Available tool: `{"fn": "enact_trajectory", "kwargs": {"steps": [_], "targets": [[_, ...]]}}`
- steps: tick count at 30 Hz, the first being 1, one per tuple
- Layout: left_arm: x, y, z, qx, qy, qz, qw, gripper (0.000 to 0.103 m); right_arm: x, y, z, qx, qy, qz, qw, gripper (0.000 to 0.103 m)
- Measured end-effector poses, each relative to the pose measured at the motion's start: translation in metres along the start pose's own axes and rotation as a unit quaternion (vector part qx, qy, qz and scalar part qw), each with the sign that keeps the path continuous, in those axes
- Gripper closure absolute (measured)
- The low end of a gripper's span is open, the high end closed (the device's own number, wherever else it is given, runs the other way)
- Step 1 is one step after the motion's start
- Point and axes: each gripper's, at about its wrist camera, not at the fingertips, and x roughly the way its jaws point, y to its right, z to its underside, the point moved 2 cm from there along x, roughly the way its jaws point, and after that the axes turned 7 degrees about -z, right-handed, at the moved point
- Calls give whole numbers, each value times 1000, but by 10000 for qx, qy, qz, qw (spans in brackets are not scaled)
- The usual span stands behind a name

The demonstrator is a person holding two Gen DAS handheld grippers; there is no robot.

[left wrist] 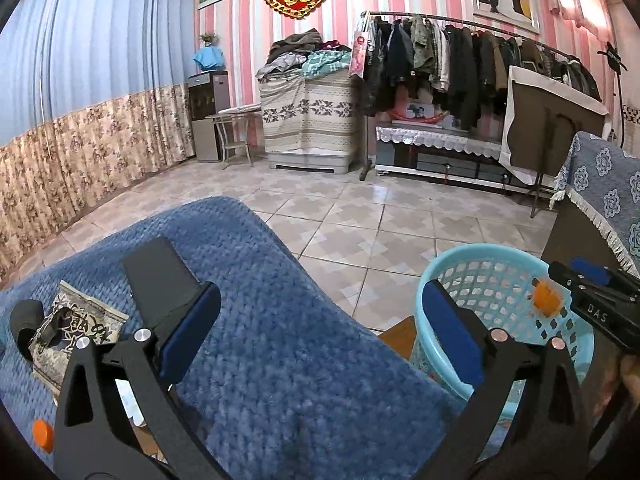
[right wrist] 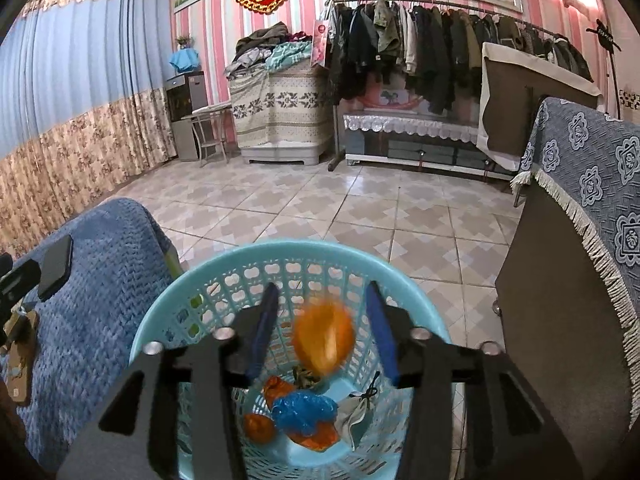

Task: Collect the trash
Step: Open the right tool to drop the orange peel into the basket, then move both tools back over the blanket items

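Observation:
A light blue plastic basket [right wrist: 168, 320] stands on the floor beside the blue blanket [left wrist: 260, 320]. My right gripper [right wrist: 324, 332] is open above the basket; a blurred orange peel [right wrist: 324, 336] hangs between its fingers, touching neither, over the trash at the bottom [right wrist: 304, 412]. In the left wrist view the right gripper [left wrist: 560, 276] reaches over the basket [left wrist: 500, 256] with the orange piece [left wrist: 546, 300] below it. My left gripper [left wrist: 320, 320] is open over the blanket. A printed wrapper [left wrist: 76, 332] and a black phone [left wrist: 160, 280] lie at its left.
A dark cabinet [right wrist: 560, 320] draped with a patterned blue cloth [right wrist: 592, 176] stands right of the basket. Tiled floor [right wrist: 320, 208] stretches ahead to a clothes rack [right wrist: 440, 48], a covered chest [right wrist: 280, 112] and curtains [right wrist: 60, 120]. An orange item [left wrist: 42, 434] lies low left.

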Motion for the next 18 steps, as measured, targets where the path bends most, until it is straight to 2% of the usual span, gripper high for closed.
{"fn": "enact_trajectory", "kwargs": {"steps": [12, 18], "targets": [[-9, -22, 0, -184, 24, -157, 9997, 6, -12, -6, -7, -169, 294, 114, 9994, 11], [-20, -36, 1, -249, 84, -257, 9993, 6, -17, -10, -10, -228, 366, 101, 9990, 10]]}}
